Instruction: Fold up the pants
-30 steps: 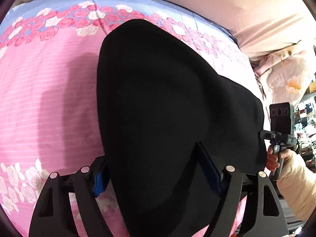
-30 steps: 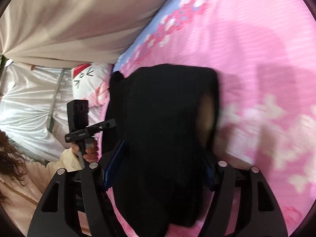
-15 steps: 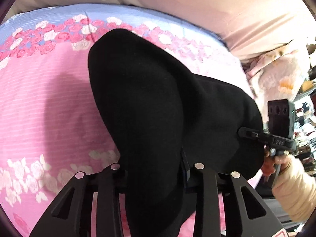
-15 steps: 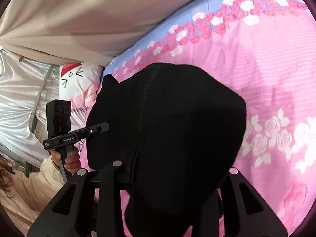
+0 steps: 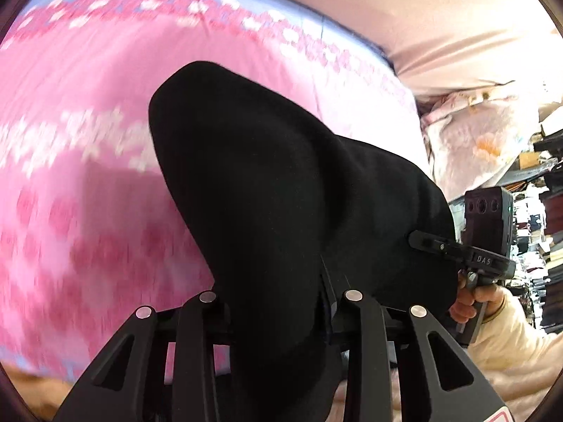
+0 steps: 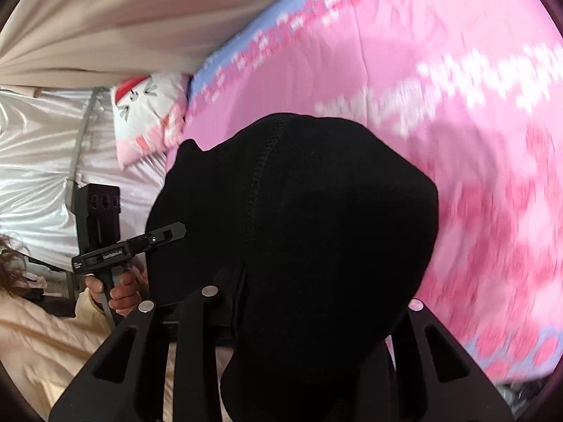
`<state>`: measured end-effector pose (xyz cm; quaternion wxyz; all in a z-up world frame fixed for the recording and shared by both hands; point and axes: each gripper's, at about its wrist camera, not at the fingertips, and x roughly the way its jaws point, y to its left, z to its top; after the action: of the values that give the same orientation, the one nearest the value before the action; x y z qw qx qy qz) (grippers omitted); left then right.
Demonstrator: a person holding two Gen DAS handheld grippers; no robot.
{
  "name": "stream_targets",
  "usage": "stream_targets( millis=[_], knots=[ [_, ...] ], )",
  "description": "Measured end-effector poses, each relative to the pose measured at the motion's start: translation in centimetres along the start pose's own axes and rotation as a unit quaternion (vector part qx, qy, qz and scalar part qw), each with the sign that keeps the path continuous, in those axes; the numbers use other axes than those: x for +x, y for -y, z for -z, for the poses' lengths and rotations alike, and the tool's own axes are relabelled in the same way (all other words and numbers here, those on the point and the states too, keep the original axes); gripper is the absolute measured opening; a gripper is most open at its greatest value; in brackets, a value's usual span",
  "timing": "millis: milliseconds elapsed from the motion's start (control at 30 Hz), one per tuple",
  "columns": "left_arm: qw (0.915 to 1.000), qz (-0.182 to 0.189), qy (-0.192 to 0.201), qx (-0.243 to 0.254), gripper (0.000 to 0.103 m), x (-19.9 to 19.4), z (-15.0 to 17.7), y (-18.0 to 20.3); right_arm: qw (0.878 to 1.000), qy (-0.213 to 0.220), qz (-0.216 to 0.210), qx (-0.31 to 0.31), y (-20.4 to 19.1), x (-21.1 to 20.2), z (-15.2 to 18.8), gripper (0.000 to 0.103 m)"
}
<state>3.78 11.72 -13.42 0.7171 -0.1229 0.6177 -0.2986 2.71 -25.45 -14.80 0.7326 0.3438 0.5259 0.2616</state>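
Pants (image 5: 281,190), black, hang bunched between my two grippers above the pink rose-print bed (image 5: 88,112), toward its near edge; whether the far end touches the bedspread I cannot tell. Left gripper (image 5: 278,299): jaws clamped on a thick fold. Right gripper (image 6: 309,302): fabric drapes over the jaws and hides them, so I cannot tell how they stand, though cloth hangs from them.

Risks, as I judge them:
- Thick, slippery bunch could slide out of either grip, dropping the fold.
- Uneven grips would set the crease skewed.
- Background is motion-blurred; a fast swing could flip loose layers open.
- Cat-print pillow (image 6: 147,112) sits at the far corner, well apart.
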Motion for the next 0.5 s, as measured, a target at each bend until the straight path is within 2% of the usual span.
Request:
stream_targets(
  millis=[133, 233, 367, 500],
  knots=[
    [0.9998, 0.003, -0.017, -0.012, 0.029, -0.9, 1.7, 0.2, 1.000, -0.004, -0.001, -0.007, -2.0, -1.1, 0.8, 0.030],
    [1.0000, 0.005, 0.007, 0.005, 0.029, -2.9, 0.5, 1.3, 0.999, 0.026, 0.000, -0.039, -4.1, -2.9, -1.3, 0.030],
    [0.9947, 0.010, 0.083, 0.060, 0.029, -7.1, -4.3, 3.9, 0.989, 0.099, -0.008, -0.109, -7.3, -6.0, -7.7, 0.030],
    [0.9777, 0.007, 0.169, 0.126, 0.029, -10.9, -11.9, 6.5, 0.974, 0.158, -0.011, -0.163, -10.2, -8.2, -14.7, 0.030]
  ],
)
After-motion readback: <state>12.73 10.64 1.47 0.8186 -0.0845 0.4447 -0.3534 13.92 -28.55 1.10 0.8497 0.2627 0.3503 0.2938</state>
